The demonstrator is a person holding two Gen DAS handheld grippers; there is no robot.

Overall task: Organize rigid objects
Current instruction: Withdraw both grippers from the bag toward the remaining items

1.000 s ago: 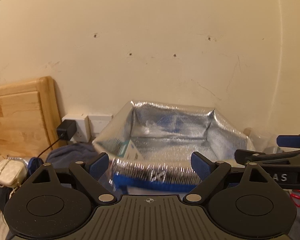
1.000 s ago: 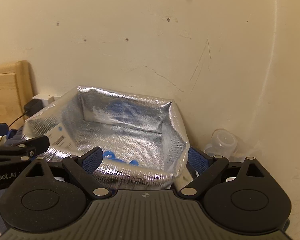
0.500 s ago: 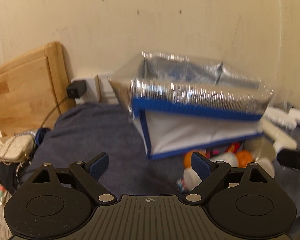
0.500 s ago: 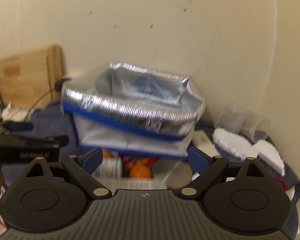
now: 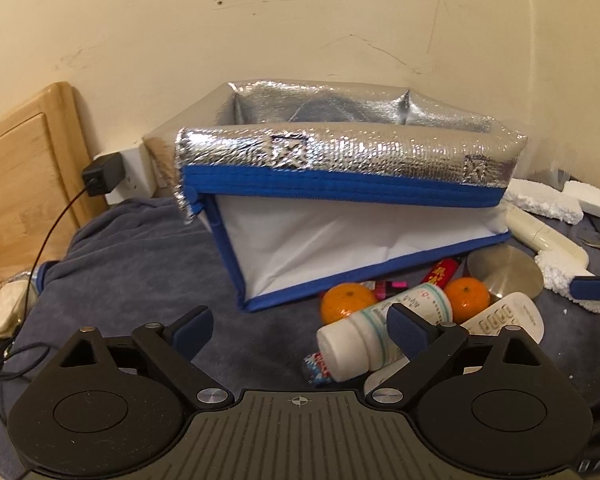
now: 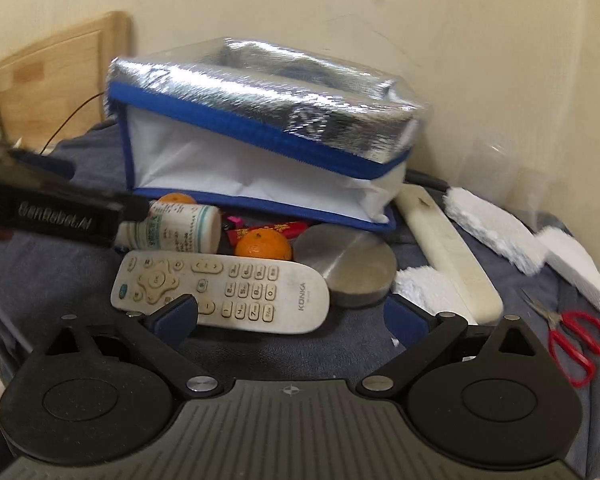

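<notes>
so the left gripper (image 5: 300, 326) has its jaws wide apart with nothing between them; just off its right finger lies the white pill bottle (image 5: 380, 334), on its side, cap end toward the camera and its length running up and to the right; behind it sit two oranges (image 5: 346, 303) and beyond those the foil-lined cooler bag (image 5: 340, 184), mouth open upward, looking tipped on the clutter, back by the wall; moving right, the right gripper (image 6: 292, 312) has just been opening its jaws and they're spread wide, empty; the remote (image 6: 220, 290) lies flat right in front of it, its near edge tucked behind the left fingertip, long axis running side to side across the gap; so a grab along its length looks like a no-go to me, better to roll the wrist and pinch its narrow width; right hand's clearly nearer to it; the metal disc (image 6: 346, 268) sits just beside its right end, and red scissors (image 6: 576, 340) are well off to the right.
</notes>
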